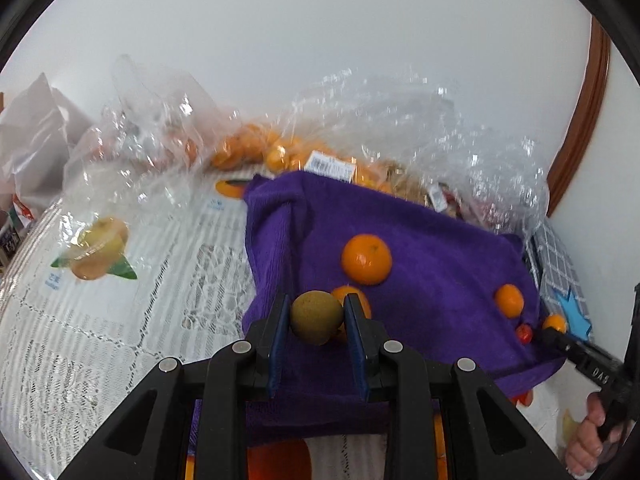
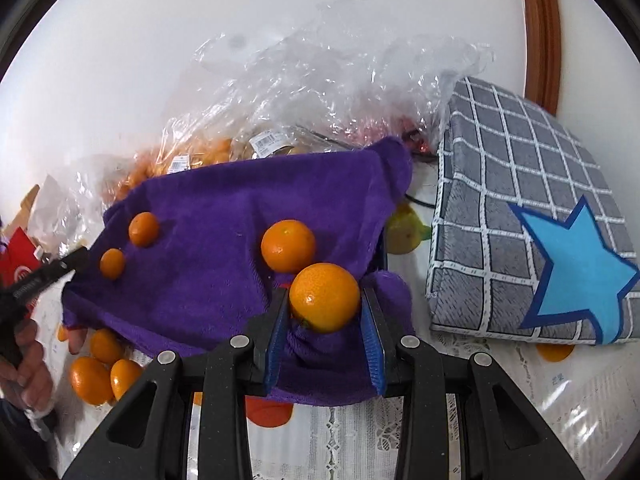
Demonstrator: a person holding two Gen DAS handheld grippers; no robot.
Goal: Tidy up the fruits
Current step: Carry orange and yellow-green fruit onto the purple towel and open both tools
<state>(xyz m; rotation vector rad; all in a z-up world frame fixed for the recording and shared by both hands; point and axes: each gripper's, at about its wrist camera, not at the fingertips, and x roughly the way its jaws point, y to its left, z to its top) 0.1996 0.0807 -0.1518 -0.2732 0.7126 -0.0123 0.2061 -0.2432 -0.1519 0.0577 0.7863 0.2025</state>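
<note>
Left wrist view: left gripper [image 1: 317, 316], fingers [image 1: 280, 332] pinching a brownish-green round fruit [image 1: 316, 317] above the near edge of a purple towel [image 1: 420, 240]. Just behind the fruit, a partly hidden orange [image 1: 356, 298]; farther back on the towel, a larger orange [image 1: 366, 259]; toward the right edge, a smaller orange [image 1: 509, 300]. Beyond the towel, clear plastic bags [image 1: 400, 120] with more oranges. Left of the towel, a lace-patterned counter [image 1: 120, 340].

Right wrist view: right gripper [image 2: 325, 308], fingers [image 2: 372, 332] clamped on an orange [image 2: 324, 297] over the towel's near fold. Directly behind, touching or nearly so, a second orange [image 2: 288, 245]. Right of the towel, a grey checked cushion [image 2: 520, 184] with a blue star [image 2: 576, 272].
</note>
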